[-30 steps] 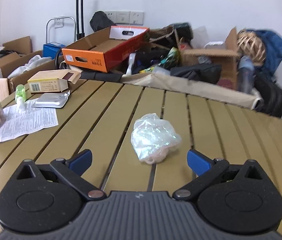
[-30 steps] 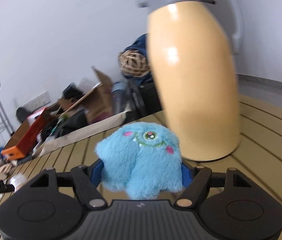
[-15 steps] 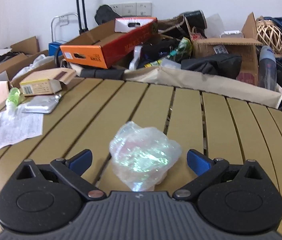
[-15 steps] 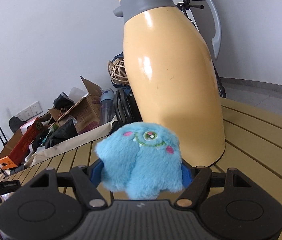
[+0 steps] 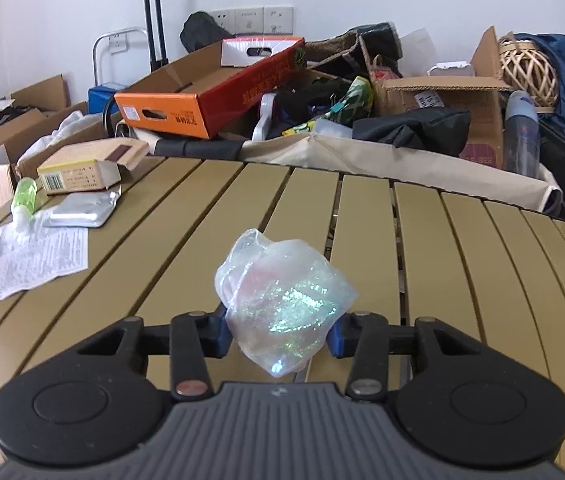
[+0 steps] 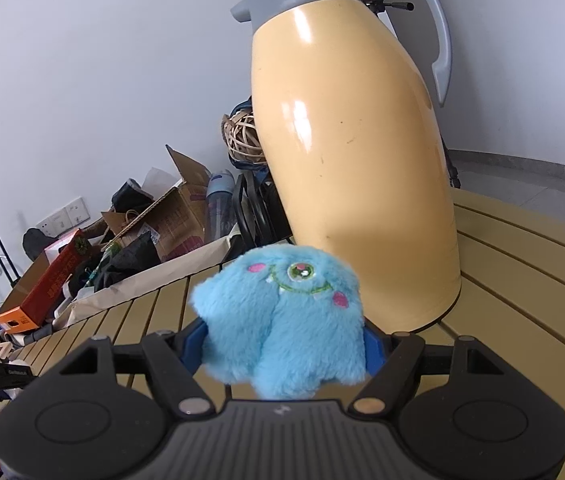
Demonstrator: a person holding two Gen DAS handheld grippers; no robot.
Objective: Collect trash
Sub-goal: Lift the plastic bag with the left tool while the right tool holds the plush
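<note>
The table (image 5: 186,216) of yellow slats is mostly bare through its middle, with clutter gathered toward its far left corner: a printed sheet (image 5: 30,256), a small box (image 5: 82,172), a foil pouch (image 5: 82,212) and a green bottle (image 5: 24,196). At its far right side, in the right wrist view, stands a tall cream jug (image 6: 354,152).

The right gripper (image 6: 282,344) is clamped on a blue plush toy (image 6: 282,320), the blue pads pressed into the fur on both sides — no call to change anything there, I judge, beyond keeping it steady and clear of the jug just behind.

The trash is a wad of clear crinkled plastic (image 5: 282,304), lying mid-table, nearer the near edge. The left gripper (image 5: 278,332) is closing on it, both pads already meeting its lower flanks.

To do this well, let the jaws finish squeezing before any lift: the film looks springy and slick, so it will probably compress a good deal and could slip out of a half-made grip. The pads sit low on the bundle — good, as long as they do not scrape the slats or catch in a gap. Then lift straight up, slowly.
</note>
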